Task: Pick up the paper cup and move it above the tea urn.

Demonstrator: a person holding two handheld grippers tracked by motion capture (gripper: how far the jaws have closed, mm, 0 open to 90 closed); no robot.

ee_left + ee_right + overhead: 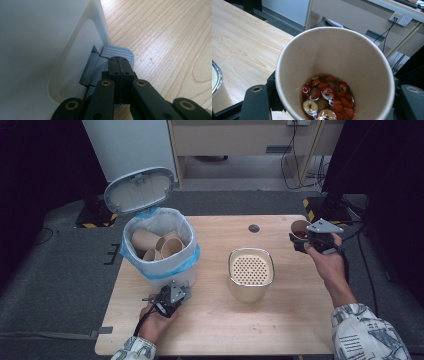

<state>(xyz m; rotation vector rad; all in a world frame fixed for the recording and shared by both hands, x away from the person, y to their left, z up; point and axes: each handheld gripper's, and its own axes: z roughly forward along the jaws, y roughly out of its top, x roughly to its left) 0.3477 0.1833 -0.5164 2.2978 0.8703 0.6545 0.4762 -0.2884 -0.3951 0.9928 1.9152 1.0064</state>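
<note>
Your left gripper [119,65] pinched closed, pressing the bin pedal [117,52] at frame centre, your right gripper [306,239] clasping a paper cup [334,72] of red fruit slices [328,97], upper right of the high view.

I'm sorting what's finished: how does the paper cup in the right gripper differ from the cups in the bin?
The held cup stands upright with liquid and red fruit slices inside; the binned cups lie tipped and look empty. The held one sits at the table's far right, the others inside the lined bin. All are tan paper.

- Left gripper [167,299]: black jaws, brass-coloured screws, grey three-cornered plate, black cable.
- Right gripper [312,237]: same black build, grey plate.
- Sleeves [367,332]: white, dark-patterned.
</note>
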